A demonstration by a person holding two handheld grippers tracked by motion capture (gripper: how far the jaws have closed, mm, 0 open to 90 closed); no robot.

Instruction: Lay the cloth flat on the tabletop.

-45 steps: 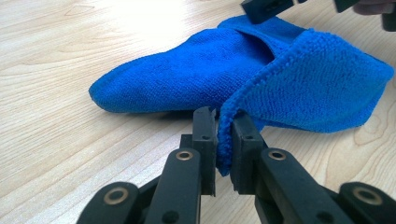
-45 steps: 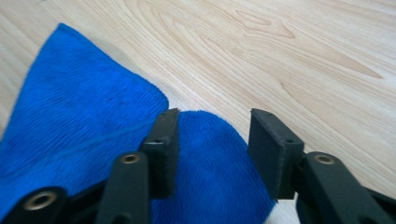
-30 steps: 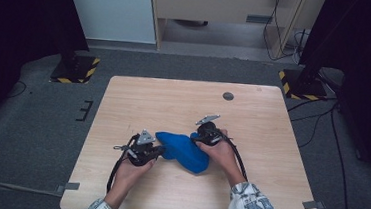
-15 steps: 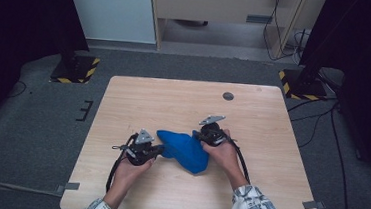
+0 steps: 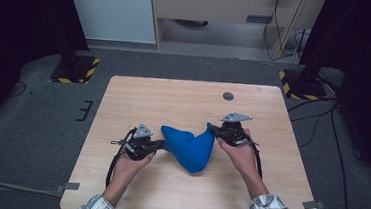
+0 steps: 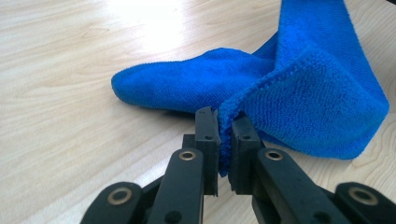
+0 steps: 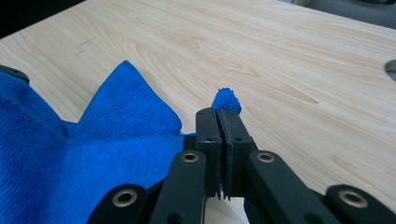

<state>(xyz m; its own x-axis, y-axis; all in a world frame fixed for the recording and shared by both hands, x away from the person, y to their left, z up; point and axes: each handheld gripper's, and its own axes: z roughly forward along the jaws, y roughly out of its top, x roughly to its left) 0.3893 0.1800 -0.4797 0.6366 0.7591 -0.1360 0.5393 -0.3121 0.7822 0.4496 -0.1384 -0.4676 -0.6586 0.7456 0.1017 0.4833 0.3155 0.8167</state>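
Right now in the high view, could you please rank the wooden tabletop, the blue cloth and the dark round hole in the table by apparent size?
1. Wooden tabletop
2. Blue cloth
3. Dark round hole

You are working in a lab-style recording room, sitting at a bare light-wood table (image 5: 184, 99) on grey carpet (image 5: 36, 123), black curtains (image 5: 20, 16) hanging at both sides, hazard-striped stand bases (image 5: 73, 70) flanking it, cables (image 5: 280, 26) trailing by a beige cabinet (image 5: 211, 6).
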